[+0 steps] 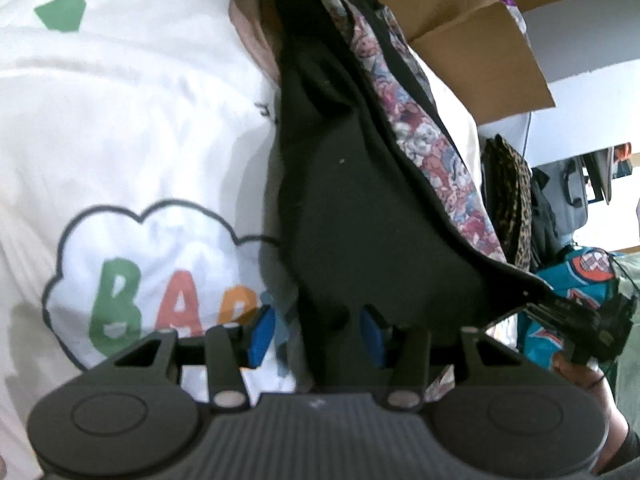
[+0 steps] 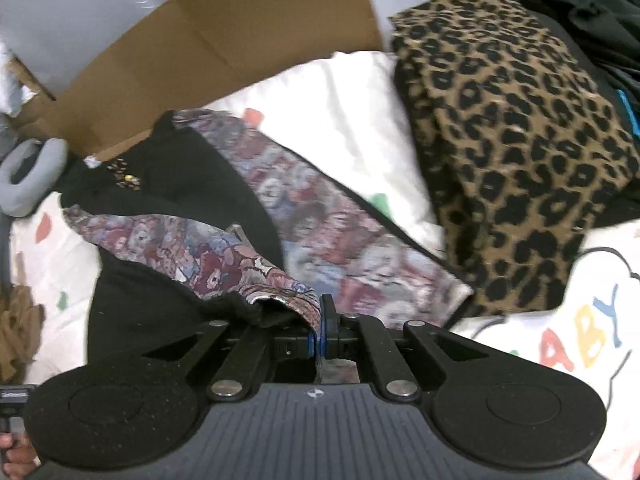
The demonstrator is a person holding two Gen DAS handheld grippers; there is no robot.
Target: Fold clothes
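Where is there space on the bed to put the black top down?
Free: white sheet left of the black garment, above the cloud print. Also a white strip between floral trim and leopard-print stack. Crowded: the cardboard box and the leopard-print stack.

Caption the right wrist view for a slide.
Right gripper pinches black floral-lined garment's edge beside folded leopard-print garment.

White printed sheet (image 2: 344,120): black-floral garment (image 2: 180,184), leopard-print garment (image 2: 520,140).
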